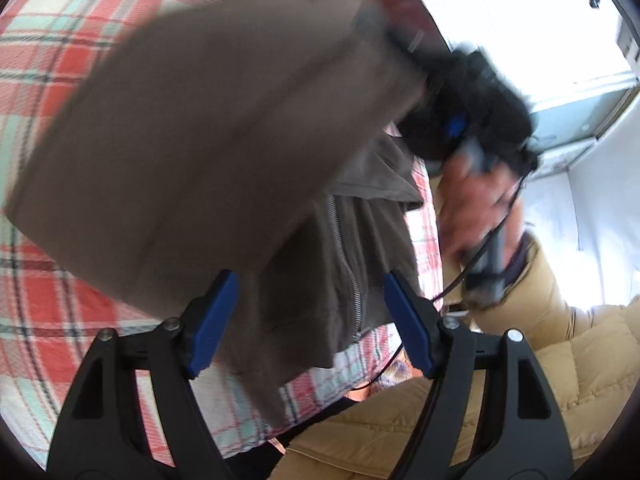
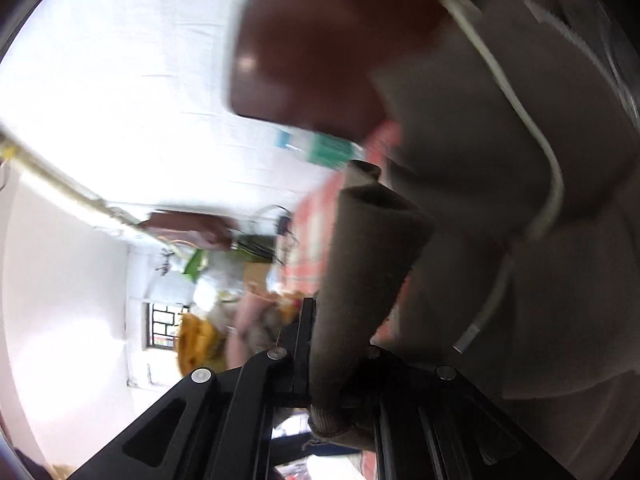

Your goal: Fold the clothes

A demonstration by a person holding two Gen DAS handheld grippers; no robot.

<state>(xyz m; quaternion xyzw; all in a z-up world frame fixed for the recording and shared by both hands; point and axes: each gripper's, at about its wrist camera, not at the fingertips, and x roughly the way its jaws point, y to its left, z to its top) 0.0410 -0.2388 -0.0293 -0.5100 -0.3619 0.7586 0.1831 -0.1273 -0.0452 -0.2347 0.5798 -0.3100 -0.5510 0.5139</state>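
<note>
A: Left tongs [image 1: 308, 320] spread wide, blue pads [image 1: 214, 322] apart, nothing between them, hanging over the jacket [image 1: 192, 152]

B: Jacket brown, zipped, zip [image 1: 346, 256] running down its front. Lower part lying on the plaid bed [image 1: 52, 72], a broad flap lifted and smeared by blur across the middle of the left view

A: Top corner of that flap leading into the right tongs [image 1: 394, 36], up at the far edge. Tips there hidden in blur and cloth. Behind them only a black blurred body with a blue spot, gripped by a hand [image 1: 472, 208]

B: Hand blurred too, edges hard to make out. Black cable [image 1: 480, 256] trailing down past it. Tan quilted sleeve [image 1: 532, 300] below, cut off by the frame

A: From the right wrist view, right tongs [image 2: 340, 344] clamped on a rolled fold of jacket [image 2: 360, 264]. One black finger [image 2: 304, 340] visible at the left of the fold, the other buried under cloth

B: Pale drawcord [image 2: 520, 112] looping over the jacket there, metal tip at its lower end. Rest of that fabric a brown smear filling the right side

A: Dark red-brown shape [image 2: 312, 48] up top, too blurred to name. Strip of plaid bed [image 2: 316, 216] just showing beside the fold

B: Far clutter under the bright wall unreadable, only a barred window [image 2: 164, 326] clear enough
</note>
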